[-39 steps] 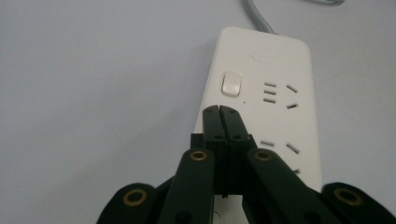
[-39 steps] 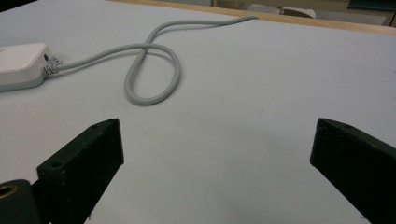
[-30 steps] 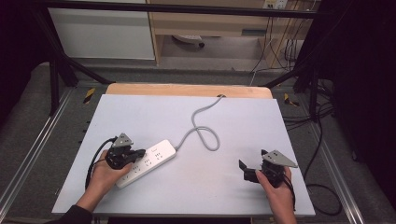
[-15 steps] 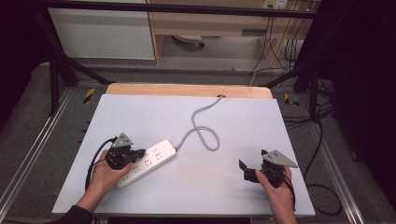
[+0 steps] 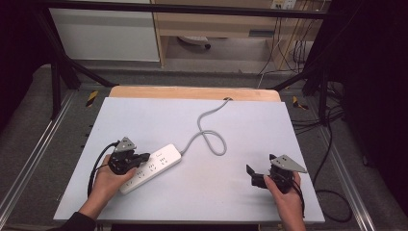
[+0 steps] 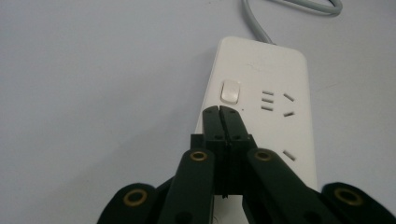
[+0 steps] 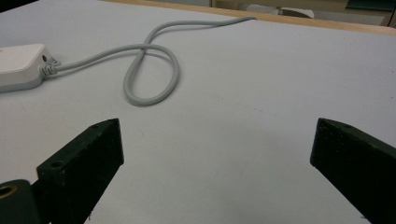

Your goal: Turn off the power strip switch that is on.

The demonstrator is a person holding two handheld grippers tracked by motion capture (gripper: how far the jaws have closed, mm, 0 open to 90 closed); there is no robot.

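While the left gripper point(image 6: 219, 109), jaws pressed together, sits just short of the power strip's point(image 5: 153, 167) switch point(image 6: 230, 91) near the table's point(image 5: 240, 125) left edge, the right gripper point(image 5: 255, 175) idles wide open, well apart.

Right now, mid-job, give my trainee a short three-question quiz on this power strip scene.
1. True or false: the left tool has its jaws shut, tips over the power strip near the rocker switch.
2. Multiple choice: the right tool is A) clamped on the cord, B) open over bare table, C) shut on the power strip.
3. Short answer: what shape does the grey cord make between the power strip and the far edge of the table?

Key: 1 true. 2 B. 3 One loop that crosses itself, lying flat on the table.
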